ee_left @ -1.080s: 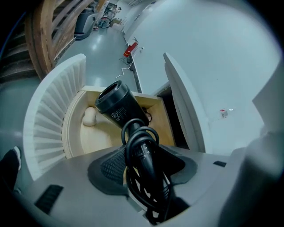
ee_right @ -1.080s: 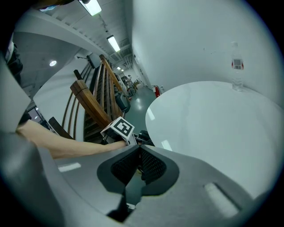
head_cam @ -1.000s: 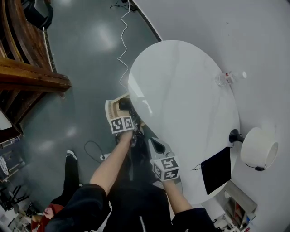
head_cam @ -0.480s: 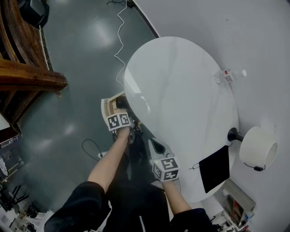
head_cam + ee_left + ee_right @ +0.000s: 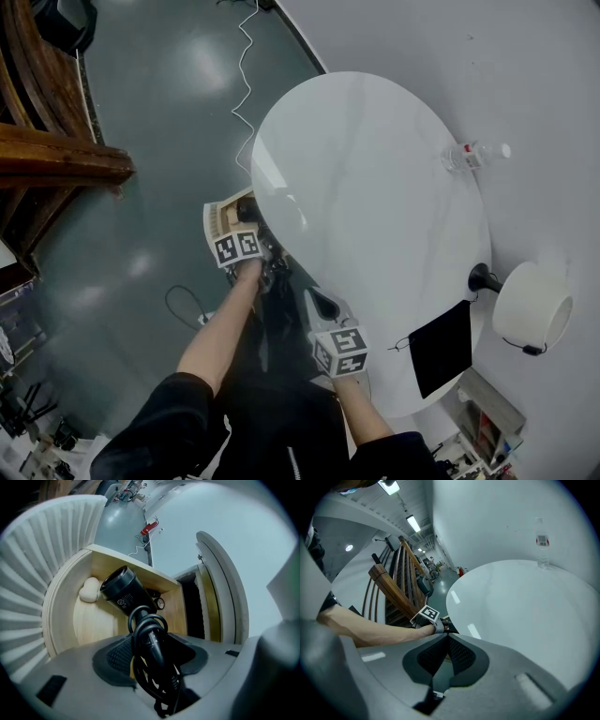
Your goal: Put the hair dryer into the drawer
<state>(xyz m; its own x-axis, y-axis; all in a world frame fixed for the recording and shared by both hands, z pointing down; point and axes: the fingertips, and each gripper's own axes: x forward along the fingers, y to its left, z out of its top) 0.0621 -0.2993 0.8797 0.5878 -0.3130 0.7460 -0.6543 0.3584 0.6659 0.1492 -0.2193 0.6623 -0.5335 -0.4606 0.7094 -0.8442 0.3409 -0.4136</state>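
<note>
Left gripper view: my left gripper (image 5: 150,645) is clamped on the handle of the black hair dryer (image 5: 124,592), with its cord looped round the grip. The barrel reaches over the open wooden drawer (image 5: 61,616), its nozzle near a cream lump (image 5: 89,590) at the drawer's far left corner; I cannot tell whether it touches the floor. My right gripper (image 5: 446,641) has its jaws pressed together on nothing, beside the near edge of the round white table (image 5: 375,206).

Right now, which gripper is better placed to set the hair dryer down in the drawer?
Left. The left gripper is shut on the hair dryer by its handle, with the barrel over the open drawer. The right gripper is shut on nothing and sits by the table.
</note>
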